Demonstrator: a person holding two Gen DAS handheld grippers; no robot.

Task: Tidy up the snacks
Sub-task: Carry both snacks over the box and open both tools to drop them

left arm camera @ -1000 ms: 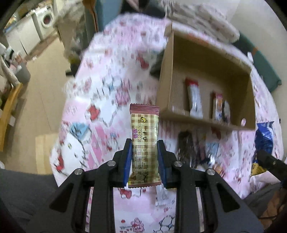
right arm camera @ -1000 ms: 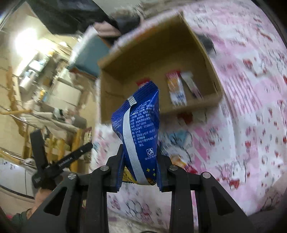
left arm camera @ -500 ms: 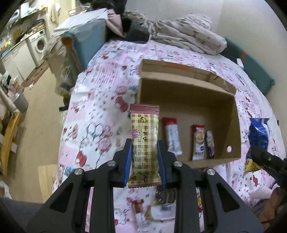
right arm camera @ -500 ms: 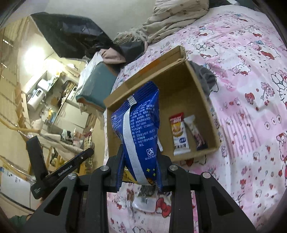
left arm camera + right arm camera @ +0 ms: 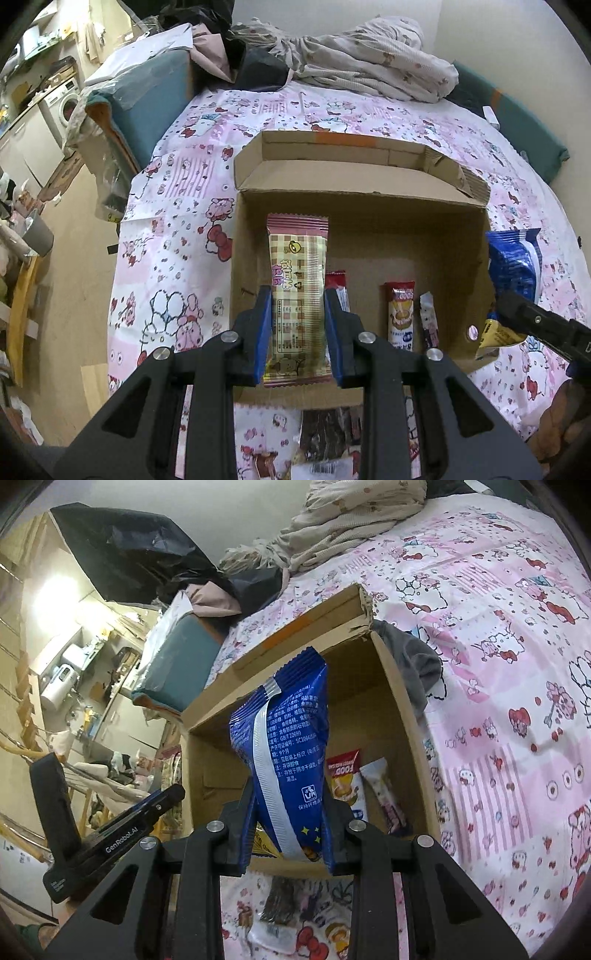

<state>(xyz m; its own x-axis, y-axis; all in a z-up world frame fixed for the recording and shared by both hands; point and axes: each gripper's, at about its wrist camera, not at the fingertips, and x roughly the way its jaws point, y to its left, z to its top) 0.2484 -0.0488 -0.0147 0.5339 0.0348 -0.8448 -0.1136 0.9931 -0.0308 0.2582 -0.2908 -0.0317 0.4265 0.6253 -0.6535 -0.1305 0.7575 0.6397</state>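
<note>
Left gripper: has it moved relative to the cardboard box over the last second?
Yes. The left gripper has swung right and over the cardboard box; its checked snack bar now overlaps the box's left inside.

A bed sheet (image 5: 177,206) printed with pink cartoon cats and bows covers the bed. At its far end lies a crumpled pale blanket (image 5: 369,66) with small brown figures, and beside that a heap of dark clothes (image 5: 255,62). A black bag (image 5: 125,557) hangs over the heap in the right wrist view. A teal cushion (image 5: 517,125) runs along the wall. Off the bed's left edge stands a teal box (image 5: 147,99) wrapped in clear plastic, a washing machine (image 5: 64,99) behind it. A grey cloth (image 5: 417,664) lies crumpled on the sheet.
</note>
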